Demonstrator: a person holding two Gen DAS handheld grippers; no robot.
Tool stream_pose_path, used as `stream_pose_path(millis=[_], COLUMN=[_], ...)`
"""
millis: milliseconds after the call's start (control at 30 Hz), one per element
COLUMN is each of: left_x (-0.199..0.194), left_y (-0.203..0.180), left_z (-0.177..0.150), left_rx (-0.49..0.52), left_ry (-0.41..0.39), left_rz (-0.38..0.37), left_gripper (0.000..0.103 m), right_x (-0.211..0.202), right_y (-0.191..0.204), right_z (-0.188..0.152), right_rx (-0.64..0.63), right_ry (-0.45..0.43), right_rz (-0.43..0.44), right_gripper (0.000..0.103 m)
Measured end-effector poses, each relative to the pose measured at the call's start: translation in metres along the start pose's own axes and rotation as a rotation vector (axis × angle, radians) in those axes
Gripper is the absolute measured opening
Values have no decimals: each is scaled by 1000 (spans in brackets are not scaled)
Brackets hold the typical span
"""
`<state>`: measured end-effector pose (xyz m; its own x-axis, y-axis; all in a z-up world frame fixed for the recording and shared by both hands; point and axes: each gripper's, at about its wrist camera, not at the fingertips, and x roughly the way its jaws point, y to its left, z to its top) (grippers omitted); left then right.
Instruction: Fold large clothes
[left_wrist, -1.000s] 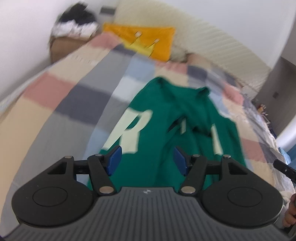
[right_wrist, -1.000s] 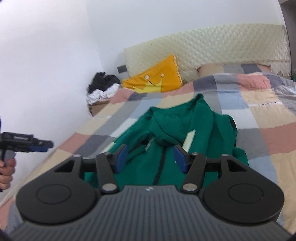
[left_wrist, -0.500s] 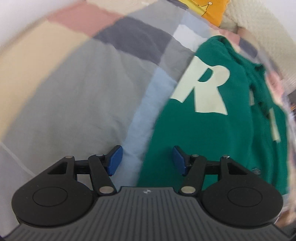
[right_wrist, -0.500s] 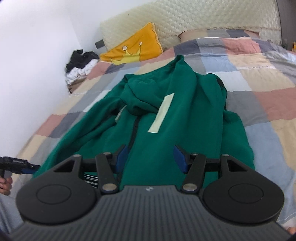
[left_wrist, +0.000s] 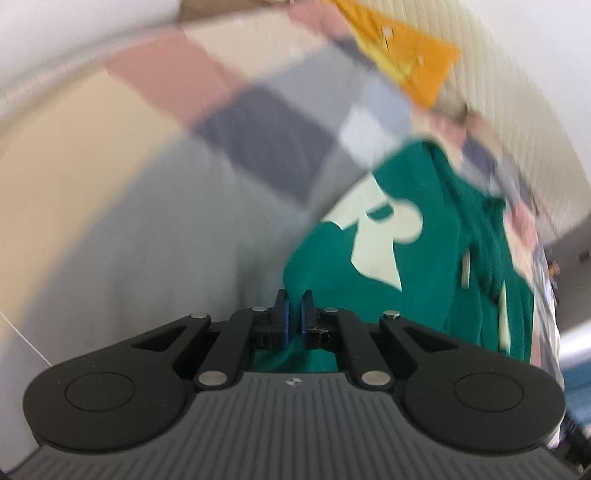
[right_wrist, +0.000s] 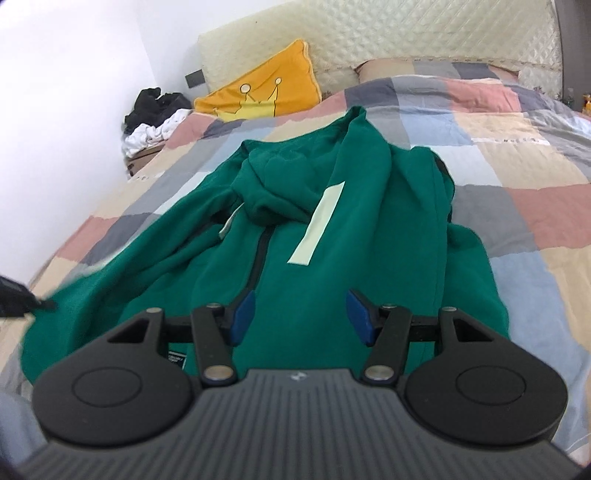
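Half a second ago our left tongs stood spread over the edge of the green hoodie; now they are pressed together at its near-left hem, with green cloth showing just under and behind the pads. The left wrist view is blurred, so we judge rather than see that the hem is pinched. From the right wrist view, a dark tip at the far left edge meets that same corner of cloth. Our right tongs were higher a second ago and now hover low over the lower front, spread, with nothing between them.

We read this as the first grasp of the fold: one corner taken, the other not yet.

The hoodie lies face up and rumpled on the checked bedspread, hood toward the yellow pillow. A large pale "R" is readable on the chest; a small dark label near the hem is too small to read.
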<state>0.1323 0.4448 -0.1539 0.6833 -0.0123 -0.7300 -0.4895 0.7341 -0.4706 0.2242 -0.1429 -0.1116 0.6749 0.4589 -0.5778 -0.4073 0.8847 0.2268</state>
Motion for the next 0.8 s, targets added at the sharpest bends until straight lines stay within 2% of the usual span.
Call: stream_pose_path(millis=[67, 167, 300, 367, 600, 700, 800], left_x=[-18, -35, -38, -33, 12, 52, 98], left_y=[0, -10, -33, -42, -49, -44, -29], left_z=[27, 74, 145, 179, 292, 330, 350], left_rx=[-10, 20, 107, 113, 108, 118, 75], left_ry=[-65, -158, -232, -270, -384, -394, -391], left_rz=[18, 91, 219, 276, 482, 578, 627], left_gripper=[6, 6, 6, 6, 6, 6, 6], right_x=[4, 11, 20, 23, 41, 52, 65], right_y=[-1, -5, -5, -8, -21, -25, -28], right_z=[0, 1, 2, 3, 15, 22, 27], right_rx=[3, 12, 3, 4, 32, 19, 3], right_ry=[3, 7, -6, -21, -72, -97, -111], right_rz=[-1, 6, -9, -24, -27, -25, -23], right_gripper=[58, 58, 58, 58, 58, 58, 58])
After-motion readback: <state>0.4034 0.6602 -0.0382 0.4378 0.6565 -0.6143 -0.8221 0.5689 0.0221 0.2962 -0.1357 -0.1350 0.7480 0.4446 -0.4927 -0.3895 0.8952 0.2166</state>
